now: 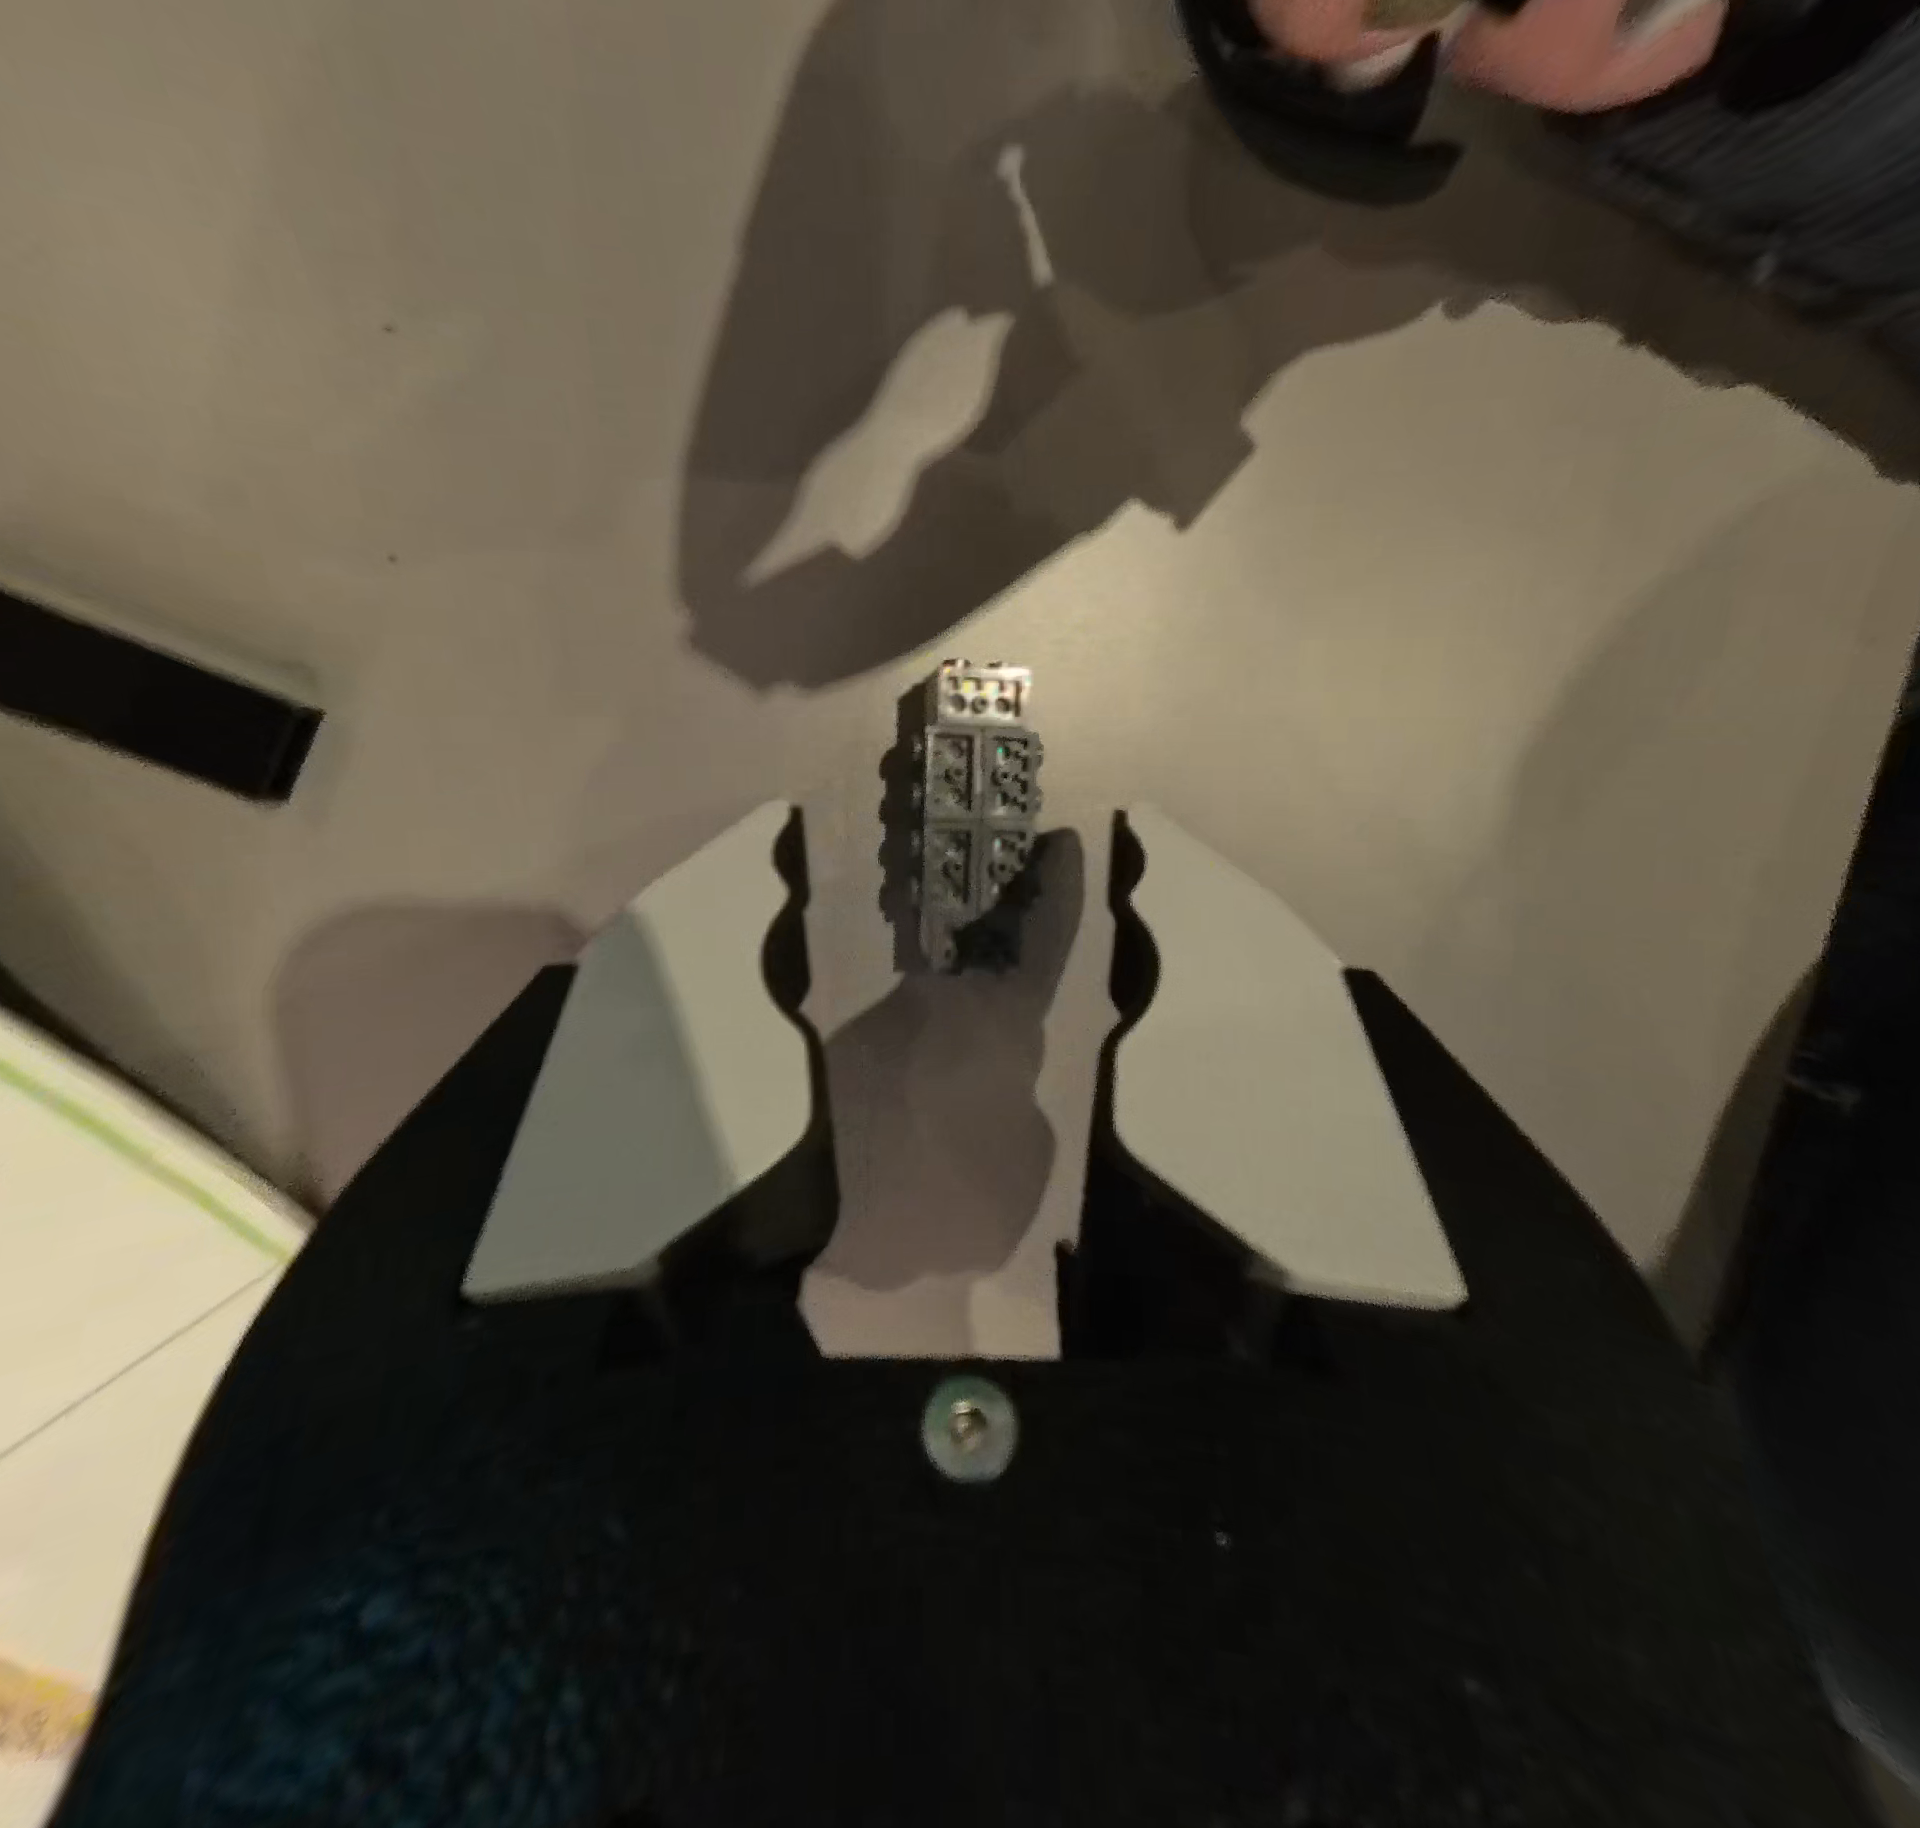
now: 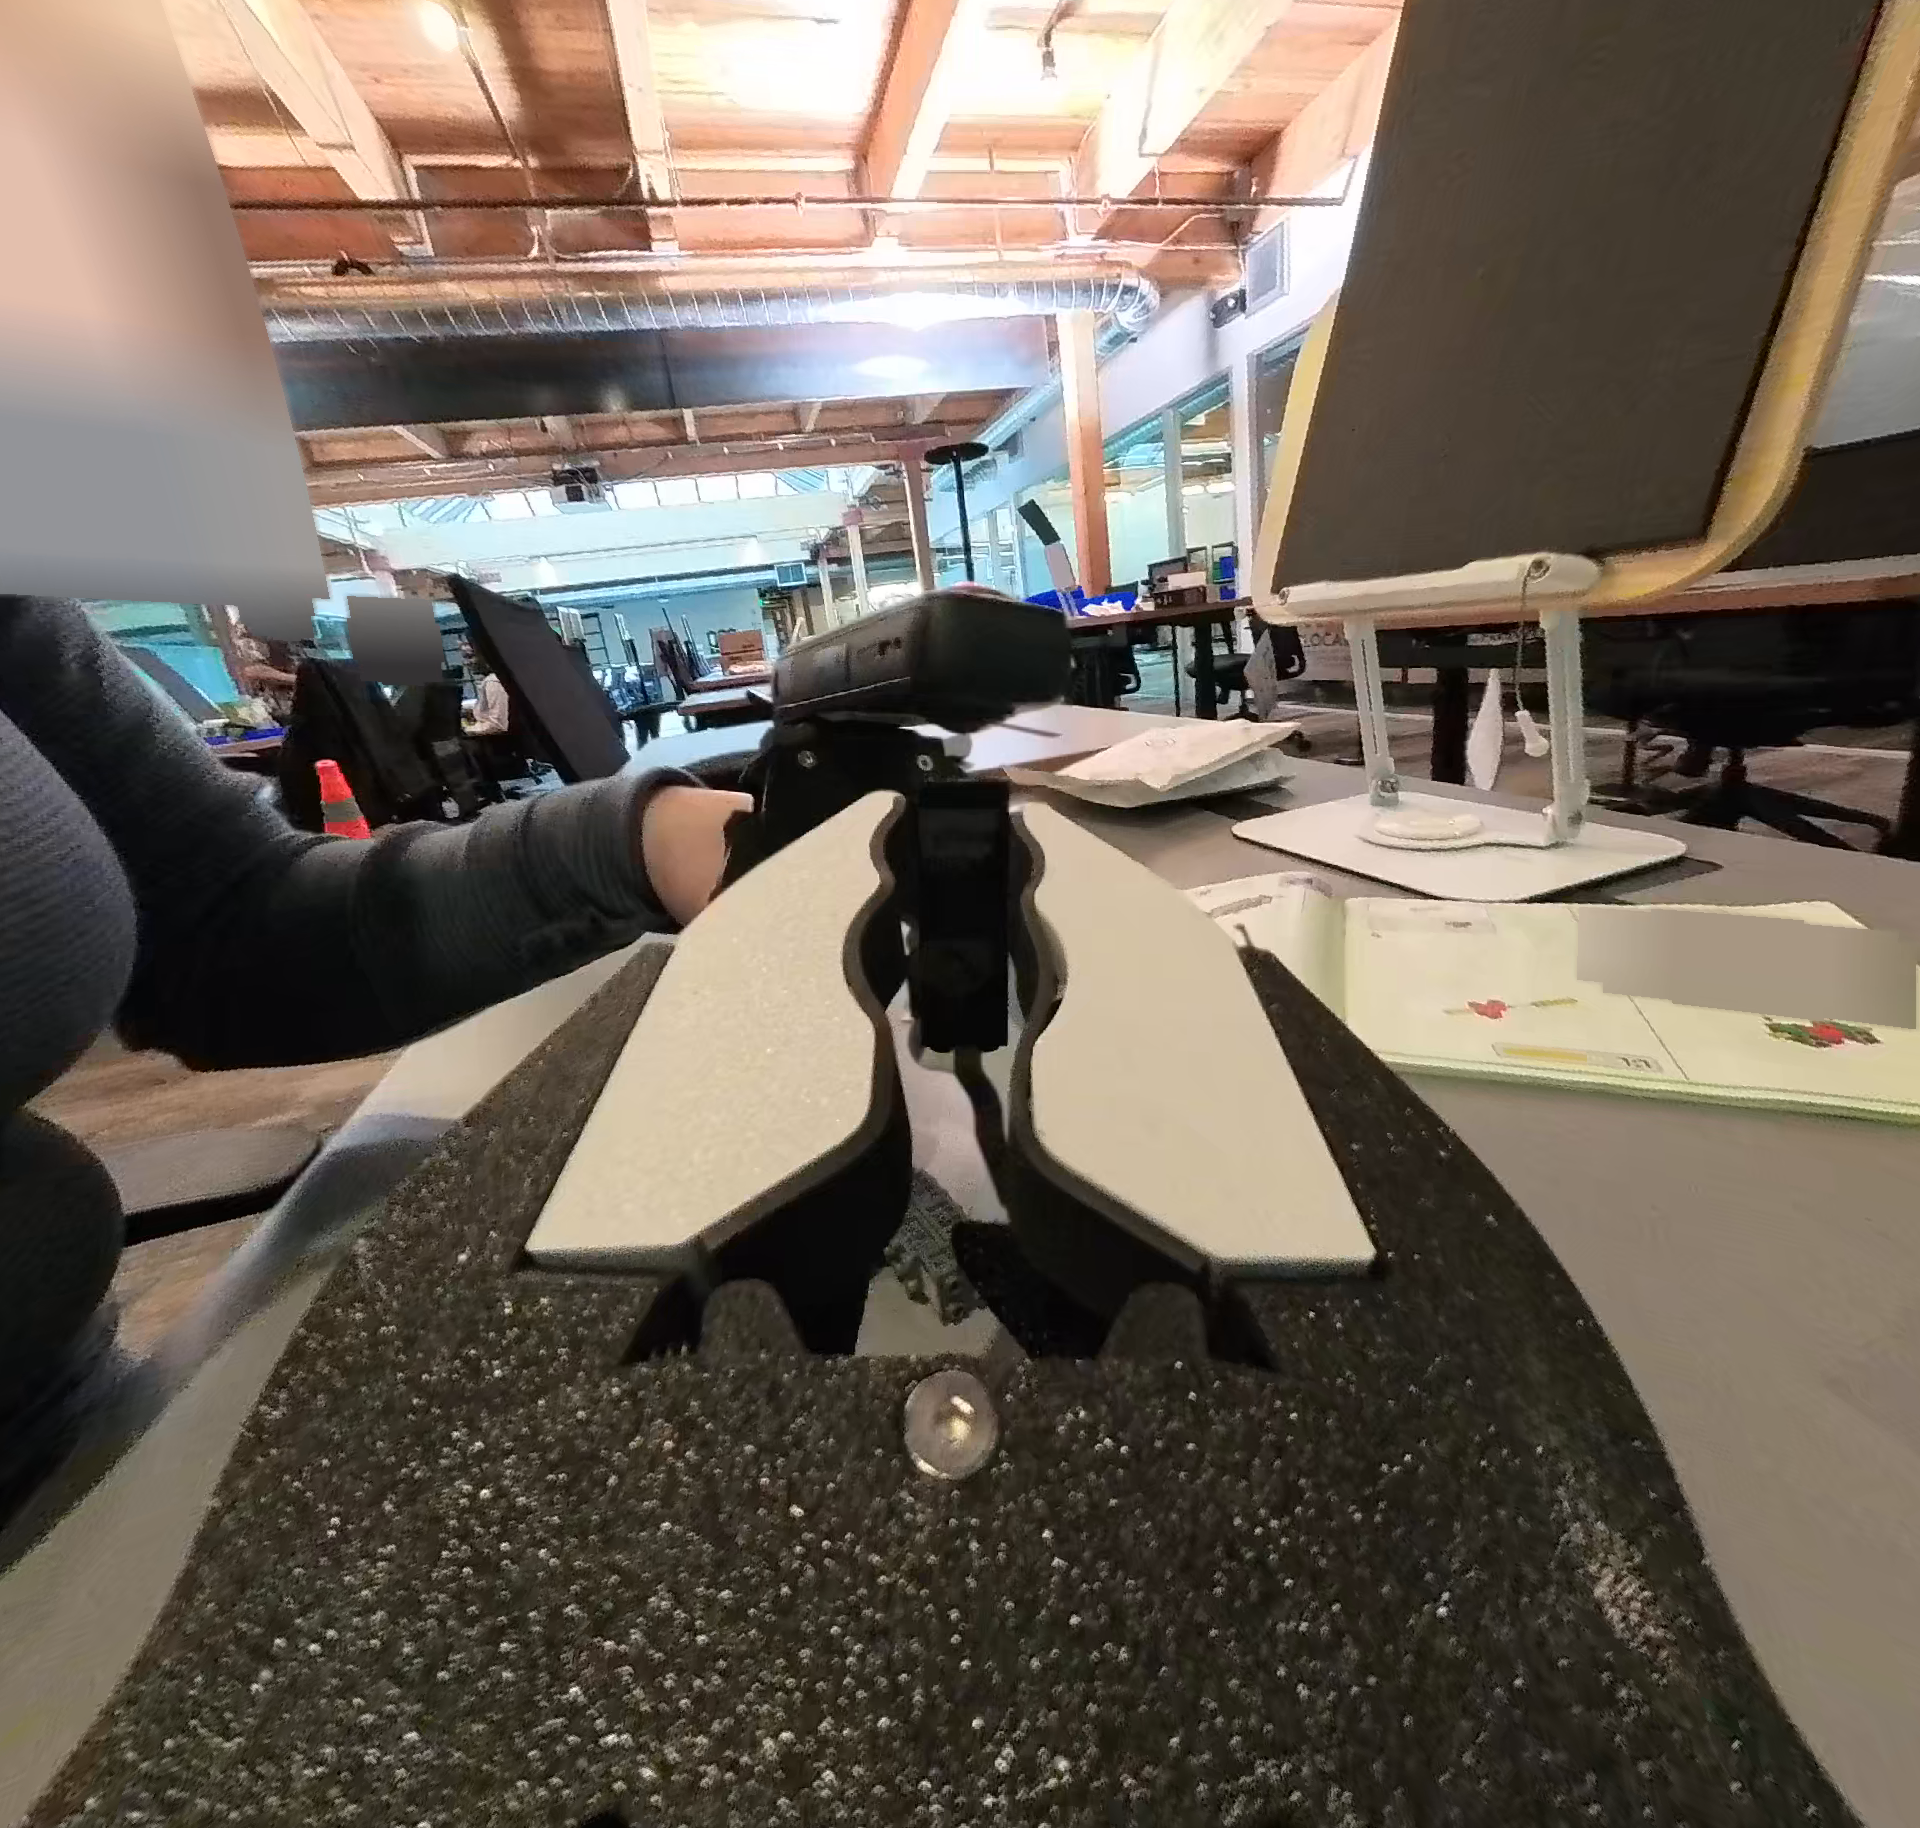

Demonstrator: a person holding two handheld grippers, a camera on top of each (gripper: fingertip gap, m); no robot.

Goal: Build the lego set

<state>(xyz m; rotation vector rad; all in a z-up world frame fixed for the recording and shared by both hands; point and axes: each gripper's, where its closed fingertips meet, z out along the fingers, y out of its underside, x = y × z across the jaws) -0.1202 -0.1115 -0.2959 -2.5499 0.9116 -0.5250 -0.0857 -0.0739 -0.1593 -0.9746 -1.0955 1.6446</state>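
One grey brick assembly (image 1: 961, 817) is seen in the left wrist view, lying on the pale grey table (image 1: 416, 324) just ahead of the left gripper (image 1: 956, 822). The assembly is a single stack of studded plates, with a lighter piece at its far end and a small dark piece at its near end. The two fingers of the left gripper are spread apart, one on each side of the assembly, and no contact with it is seen. One black strip (image 1: 156, 698) lies on the table at the left. One hand (image 1: 1455, 2) with a dark sleeve is seen at the top right.

In the right wrist view, the right gripper (image 2: 956, 822) is shown with its two fingers parted. Between them, farther off, the other gripper's black body (image 2: 961, 931) is seen, carried by one hand (image 2: 691, 848). A small part of a grey studded piece (image 2: 935, 1259) is visible low between the fingers. Shown only in this view are one open instruction booklet (image 2: 1558, 1020), one tablet stand (image 2: 1455, 833) bearing one dark panel (image 2: 1558, 220), one white pouch (image 2: 1164, 760) and one orange cone (image 2: 341, 802).
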